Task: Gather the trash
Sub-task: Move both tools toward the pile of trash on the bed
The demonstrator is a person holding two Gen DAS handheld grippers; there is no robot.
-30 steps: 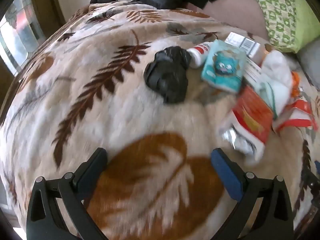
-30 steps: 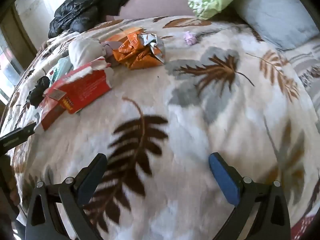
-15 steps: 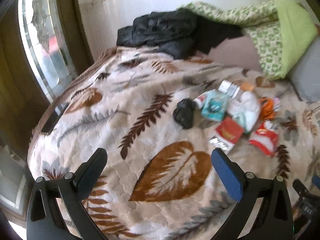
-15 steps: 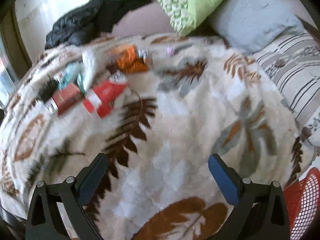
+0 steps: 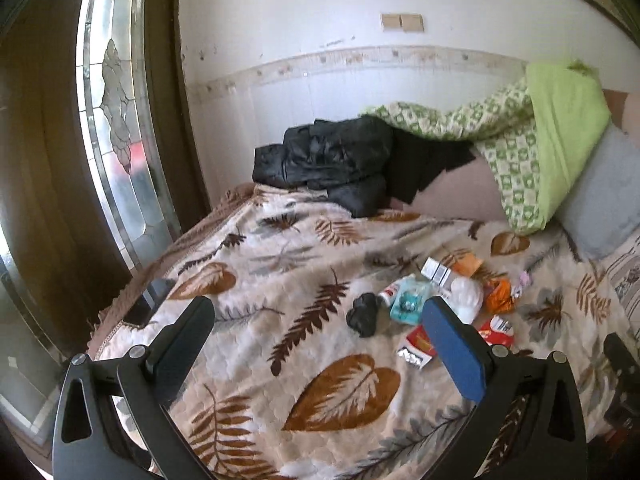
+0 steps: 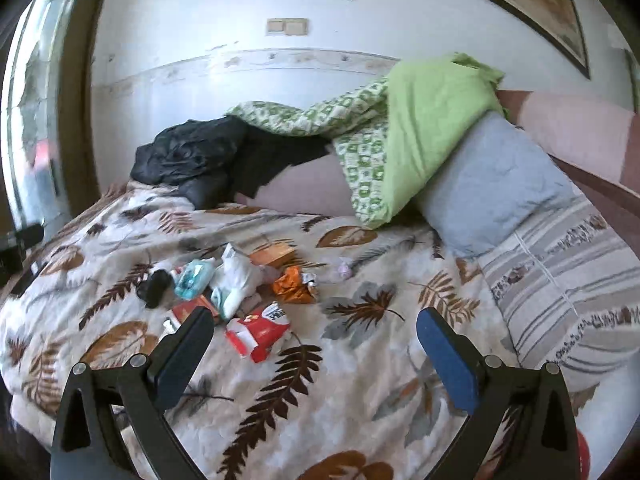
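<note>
A heap of trash lies mid-bed on the leaf-print blanket (image 5: 248, 344): a crumpled black bag (image 5: 363, 314), a teal packet (image 5: 409, 303), a white wad (image 5: 466, 295), an orange wrapper (image 5: 498, 295), red packets (image 5: 497, 330) and a small white bottle (image 5: 389, 292). The right wrist view shows the same heap: black bag (image 6: 154, 287), teal packet (image 6: 194, 278), white wad (image 6: 236, 280), orange wrapper (image 6: 294, 285), red packet (image 6: 260, 330). My left gripper (image 5: 316, 322) is open and empty, well back from the heap. My right gripper (image 6: 316, 334) is open and empty too, also held back.
A black jacket (image 5: 332, 160) and a green quilt (image 5: 552, 140) are piled at the bed's far side, with a grey pillow (image 6: 492, 184) to the right. A dark phone (image 5: 150, 302) lies near the bed's left edge. A glazed door (image 5: 116, 128) stands left.
Both grippers have pulled far back and up from the bed; the heap that filled the views now looks small and distant. Both stayed open.
</note>
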